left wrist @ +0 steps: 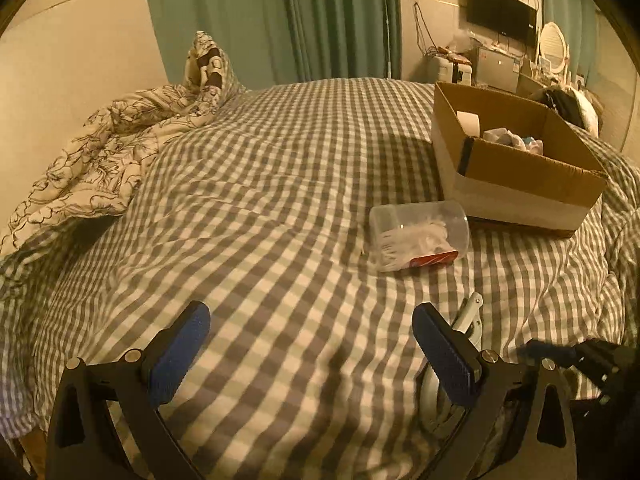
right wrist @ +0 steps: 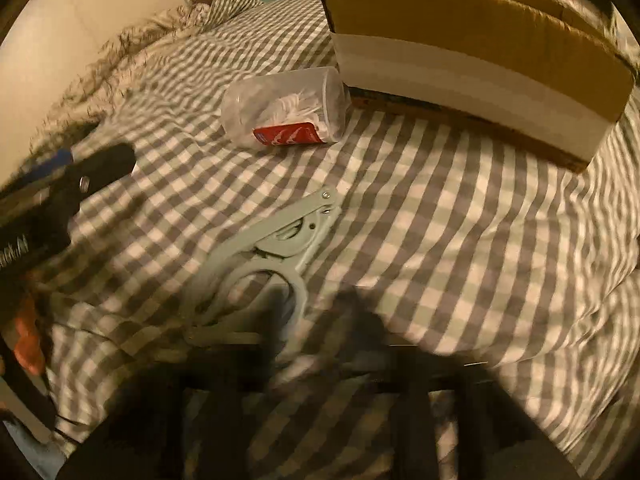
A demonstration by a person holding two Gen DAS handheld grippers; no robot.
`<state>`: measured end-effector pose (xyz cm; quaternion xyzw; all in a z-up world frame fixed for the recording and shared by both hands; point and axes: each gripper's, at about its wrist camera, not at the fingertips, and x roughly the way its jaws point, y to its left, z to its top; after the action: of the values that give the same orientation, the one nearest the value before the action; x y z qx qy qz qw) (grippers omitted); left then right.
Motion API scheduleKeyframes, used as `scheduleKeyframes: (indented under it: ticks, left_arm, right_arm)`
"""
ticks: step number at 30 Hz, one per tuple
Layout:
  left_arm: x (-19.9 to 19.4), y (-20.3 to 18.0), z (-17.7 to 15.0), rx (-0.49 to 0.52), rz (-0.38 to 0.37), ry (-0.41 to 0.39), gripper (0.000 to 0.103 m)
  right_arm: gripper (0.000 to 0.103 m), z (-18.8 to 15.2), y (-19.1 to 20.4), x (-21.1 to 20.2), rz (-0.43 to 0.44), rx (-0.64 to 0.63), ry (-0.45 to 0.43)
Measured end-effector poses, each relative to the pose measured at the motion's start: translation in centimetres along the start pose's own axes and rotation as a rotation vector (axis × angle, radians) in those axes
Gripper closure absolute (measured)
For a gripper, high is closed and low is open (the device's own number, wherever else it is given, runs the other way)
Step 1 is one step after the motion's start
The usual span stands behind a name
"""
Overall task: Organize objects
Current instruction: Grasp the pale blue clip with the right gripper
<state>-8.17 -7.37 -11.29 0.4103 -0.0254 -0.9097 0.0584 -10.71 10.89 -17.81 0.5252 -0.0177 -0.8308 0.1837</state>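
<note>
A clear plastic jar (left wrist: 418,236) with white contents and a red label lies on its side on the checked bedspread; it also shows in the right wrist view (right wrist: 286,108). A folded pale grey hanger (right wrist: 276,248) lies nearer, its tip just right of my left gripper's right finger (left wrist: 468,316). An open cardboard box (left wrist: 516,160) with several small items inside stands right of the jar; its side wall also shows in the right wrist view (right wrist: 472,56). My left gripper (left wrist: 312,340) is open and empty above the bed. My right gripper (right wrist: 320,320) is a dark blur over the hanger's handle.
A crumpled floral duvet (left wrist: 104,160) lies at the bed's left. The left gripper (right wrist: 80,176) shows at the left in the right wrist view. Green curtains (left wrist: 280,20), a wall TV (left wrist: 500,16) and cluttered furniture stand beyond the bed.
</note>
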Motion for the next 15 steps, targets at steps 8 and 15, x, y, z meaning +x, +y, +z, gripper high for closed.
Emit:
scheduleKeyframes:
  ticks: [8, 15]
  left_arm:
    - [-0.9, 2.1, 0.1, -0.075, 0.003, -0.027, 0.000]
    - [-0.5, 4.6, -0.1, -0.188, -0.049, -0.011, 0.000]
  right_arm:
    - [0.037, 1.3, 2.1, 1.4, -0.005, -0.002, 0.025]
    - [0.037, 1.5, 4.7, 6.2, -0.062, -0.078, 0.080]
